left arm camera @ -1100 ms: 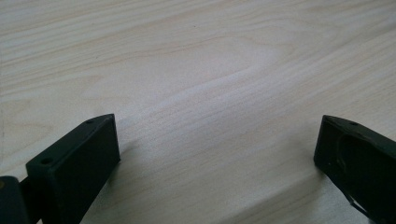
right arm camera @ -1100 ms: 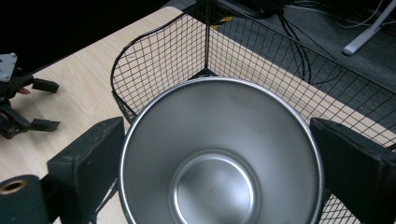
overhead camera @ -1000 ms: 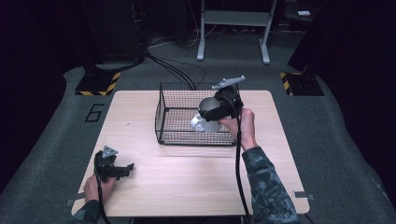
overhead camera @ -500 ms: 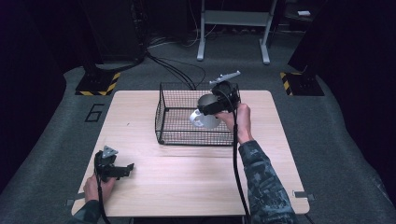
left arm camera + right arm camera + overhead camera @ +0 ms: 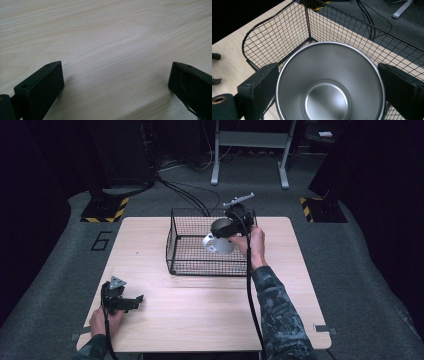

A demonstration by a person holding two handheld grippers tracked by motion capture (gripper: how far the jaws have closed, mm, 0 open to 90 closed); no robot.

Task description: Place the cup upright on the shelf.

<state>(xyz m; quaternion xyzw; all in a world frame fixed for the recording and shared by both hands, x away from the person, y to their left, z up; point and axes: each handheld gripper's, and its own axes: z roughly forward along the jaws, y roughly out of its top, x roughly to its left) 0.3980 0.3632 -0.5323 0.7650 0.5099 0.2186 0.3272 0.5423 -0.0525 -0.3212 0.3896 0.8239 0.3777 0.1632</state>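
Pale wood table (image 5: 200, 320), dark room; right gripper (image 5: 227, 231) fingers clamp steel cup (image 5: 329, 82) over wire basket (image 5: 185, 265); left gripper (image 5: 131, 302) fingers spread.

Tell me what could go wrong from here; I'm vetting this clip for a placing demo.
The right gripper clamps the steel cup only across its rim, so the smooth metal might slip and drop. The cup hangs tilted over the wire basket close to its right wall, so lowering it could catch the mesh or land it on its side.

A pale wooden table (image 5: 200, 320) stands on grey carpet (image 5: 60, 270) in a dark room, metal frame legs (image 5: 250, 150) behind.
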